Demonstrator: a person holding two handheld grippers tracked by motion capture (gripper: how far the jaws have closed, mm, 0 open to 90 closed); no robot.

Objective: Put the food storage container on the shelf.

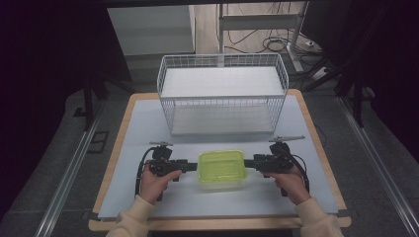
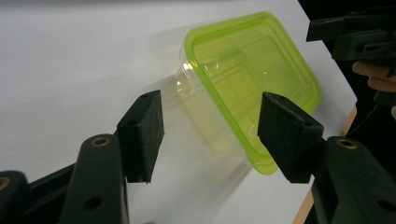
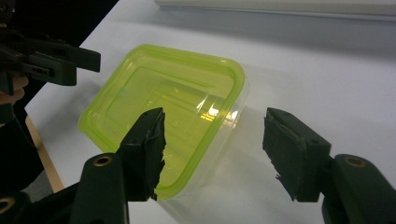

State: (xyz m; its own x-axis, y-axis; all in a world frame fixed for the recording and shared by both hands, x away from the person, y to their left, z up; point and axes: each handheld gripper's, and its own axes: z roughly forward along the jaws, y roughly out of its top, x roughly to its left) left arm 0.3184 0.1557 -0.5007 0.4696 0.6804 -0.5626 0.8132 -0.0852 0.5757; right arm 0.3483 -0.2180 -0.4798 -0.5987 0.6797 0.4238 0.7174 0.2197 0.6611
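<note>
A clear plastic box with a yellow-green lid (image 1: 222, 169) sits on the white sheet covering the tabletop (image 1: 148, 123), near the person's edge and about midway across it. The left tongs (image 1: 190, 166) point at the box's left end and the right tongs (image 1: 249, 164) point at its right end, each held low by a hand (image 1: 157, 182) at its own side, the right hand (image 1: 291, 183) mirroring the left. In the left gripper view the left tongs (image 2: 210, 135) are spread wide, their pads on either side of the near end of the box (image 2: 247, 88) without touching it. In the right gripper view the right tongs (image 3: 212, 151) are likewise spread apart, one pad over the lid's near corner and the other out over bare white sheet, gripping nothing; the pad edges look ragged. Behind the box, farther from the person, a white wire basket (image 1: 222, 94) stands on the sheet, well apart from both tongs. Cables lie on the floor beyond the tabletop
</note>
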